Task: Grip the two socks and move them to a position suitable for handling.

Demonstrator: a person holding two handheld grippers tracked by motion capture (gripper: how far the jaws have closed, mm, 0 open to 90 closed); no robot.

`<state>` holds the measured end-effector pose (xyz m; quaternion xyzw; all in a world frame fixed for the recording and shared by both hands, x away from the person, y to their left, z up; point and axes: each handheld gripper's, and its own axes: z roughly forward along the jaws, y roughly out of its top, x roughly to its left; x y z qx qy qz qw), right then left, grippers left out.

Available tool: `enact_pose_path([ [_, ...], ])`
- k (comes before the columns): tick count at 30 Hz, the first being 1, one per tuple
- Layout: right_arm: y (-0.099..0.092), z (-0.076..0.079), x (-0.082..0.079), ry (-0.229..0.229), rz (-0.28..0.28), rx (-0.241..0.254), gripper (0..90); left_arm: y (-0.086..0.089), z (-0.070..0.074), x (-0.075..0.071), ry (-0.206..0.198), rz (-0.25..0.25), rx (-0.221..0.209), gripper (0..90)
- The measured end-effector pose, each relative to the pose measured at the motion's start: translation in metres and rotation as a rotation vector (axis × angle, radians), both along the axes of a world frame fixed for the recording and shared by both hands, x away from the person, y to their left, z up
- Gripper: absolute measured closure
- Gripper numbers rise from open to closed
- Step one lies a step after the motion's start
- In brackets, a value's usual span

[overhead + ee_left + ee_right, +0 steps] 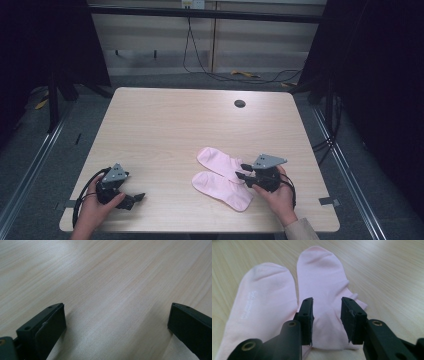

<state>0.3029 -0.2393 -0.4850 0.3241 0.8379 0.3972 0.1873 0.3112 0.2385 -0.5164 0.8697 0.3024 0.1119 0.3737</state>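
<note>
Two pale pink socks lie flat side by side on the wooden table (165,130), right of centre. The nearer sock (222,190) (259,302) partly overlaps the farther sock (216,160) (322,277). My right gripper (242,171) (327,302) hovers low over the cuff end of the farther sock. Its jaws are open a narrow gap, with the fabric lying flat beneath them, not pinched. My left gripper (135,199) (117,312) rests near the front left edge, jaws wide open over bare wood.
A round cable hole (239,103) sits near the table's far edge. Cables (200,60) trail on the floor behind the table. Dark frame posts stand at both sides.
</note>
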Motion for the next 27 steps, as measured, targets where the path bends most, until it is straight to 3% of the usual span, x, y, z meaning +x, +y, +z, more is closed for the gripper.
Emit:
enact_pose_path([
  [4,-0.005,-0.005,0.009,0.008,-0.04,-0.004,65.1,0.0,0.0,0.0,0.0,0.0,0.0,1.2],
  [7,-0.007,-0.011,0.018,0.016,-0.057,-0.066,65.9,0.0,0.0,0.0,0.0,0.0,0.0,1.2],
  [13,-0.014,-0.014,0.035,0.005,-0.11,-0.109,65.8,0.0,0.0,0.0,0.0,0.0,0.0,1.2],
  [17,-0.023,-0.015,0.037,0.013,-0.131,-0.05,63.0,0.0,0.0,0.0,0.0,0.0,0.0,1.2],
  [23,-0.03,-0.006,0.02,-0.005,-0.109,0.04,46.3,0.0,0.0,0.0,0.0,0.0,0.001,1.2],
  [27,-0.029,-0.004,0.01,0.0,-0.09,0.062,36.4,0.0,0.0,0.0,0.0,0.002,0.0,1.2],
])
